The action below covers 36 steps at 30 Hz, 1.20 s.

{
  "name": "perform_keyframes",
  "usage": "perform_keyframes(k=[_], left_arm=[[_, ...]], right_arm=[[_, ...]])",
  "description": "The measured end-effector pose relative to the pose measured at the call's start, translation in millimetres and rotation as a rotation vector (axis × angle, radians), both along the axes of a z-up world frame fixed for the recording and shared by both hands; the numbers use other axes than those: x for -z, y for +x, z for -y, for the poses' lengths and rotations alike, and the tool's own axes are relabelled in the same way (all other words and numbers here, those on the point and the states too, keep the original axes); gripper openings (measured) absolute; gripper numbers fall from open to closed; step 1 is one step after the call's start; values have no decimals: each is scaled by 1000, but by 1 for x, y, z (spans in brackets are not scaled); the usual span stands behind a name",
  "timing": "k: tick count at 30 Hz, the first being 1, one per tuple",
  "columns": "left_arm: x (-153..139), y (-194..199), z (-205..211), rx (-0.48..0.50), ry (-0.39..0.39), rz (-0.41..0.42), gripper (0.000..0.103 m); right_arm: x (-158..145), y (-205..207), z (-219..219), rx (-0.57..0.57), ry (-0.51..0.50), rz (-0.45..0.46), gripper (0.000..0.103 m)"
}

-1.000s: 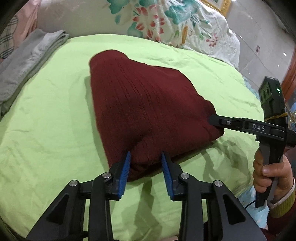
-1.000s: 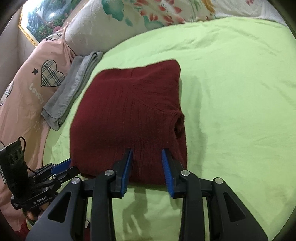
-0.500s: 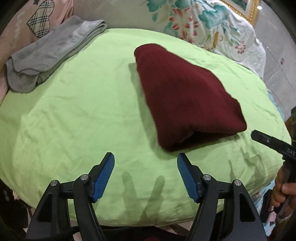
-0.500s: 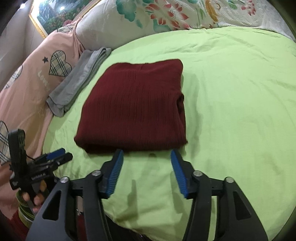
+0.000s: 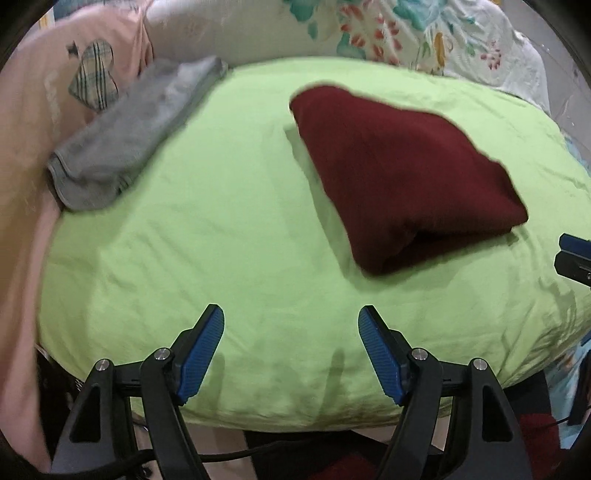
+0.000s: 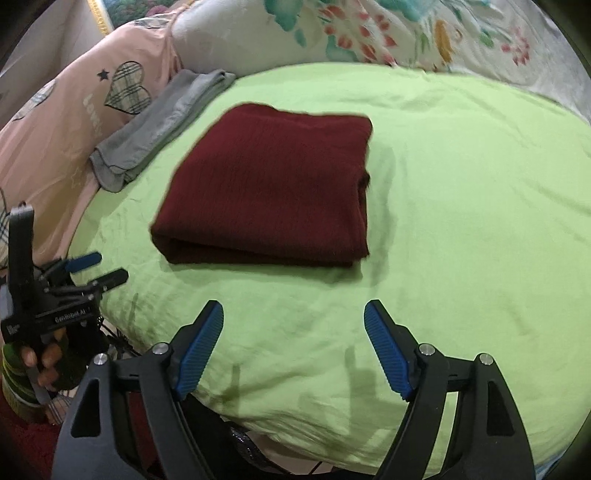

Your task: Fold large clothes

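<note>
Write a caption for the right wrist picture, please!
Dark red sweater folded on the green bedsheet, right claw open and empty.

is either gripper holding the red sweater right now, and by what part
Nothing is held. Both the left gripper and right gripper have just been opening, jaws empty, clear of the folded red sweater.

The folded sweater [image 6: 273, 188] is laid on the bed [image 6: 461, 221], ahead of the right hand-held gripper [image 6: 293, 347]; a folded garment [image 6: 162, 122] lies beyond, leftward, beside pillows [image 6: 258, 33].
</note>
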<state>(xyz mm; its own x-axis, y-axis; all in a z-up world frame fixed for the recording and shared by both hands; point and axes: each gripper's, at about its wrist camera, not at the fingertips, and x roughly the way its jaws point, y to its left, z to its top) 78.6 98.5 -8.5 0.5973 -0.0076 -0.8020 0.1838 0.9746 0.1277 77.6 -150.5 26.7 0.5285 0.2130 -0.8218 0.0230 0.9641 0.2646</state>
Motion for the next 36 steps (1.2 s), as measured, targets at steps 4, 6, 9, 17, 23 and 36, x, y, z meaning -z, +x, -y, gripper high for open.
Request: perform_keyframes(k=[4, 6, 9, 17, 23, 36], left_arm=[[-38, -5, 1, 2, 29, 106, 85], [-51, -5, 2, -5, 41, 145, 89], [-55, -1, 4, -23, 47, 164, 95], [-25, 26, 10, -67, 75, 102, 95], [-11, 42, 17, -76, 80, 63, 95], [-9, 55, 26, -48, 31, 31, 95]], right_arm=[[-35, 0, 5, -14, -12, 80, 84], [-48, -1, 9, -7, -16, 116, 88], [-50, -1, 12, -2, -23, 133, 103], [-15, 13, 14, 17, 12, 64, 103], [0, 25, 11, 16, 36, 34, 103], [9, 52, 4, -21, 41, 19, 103]])
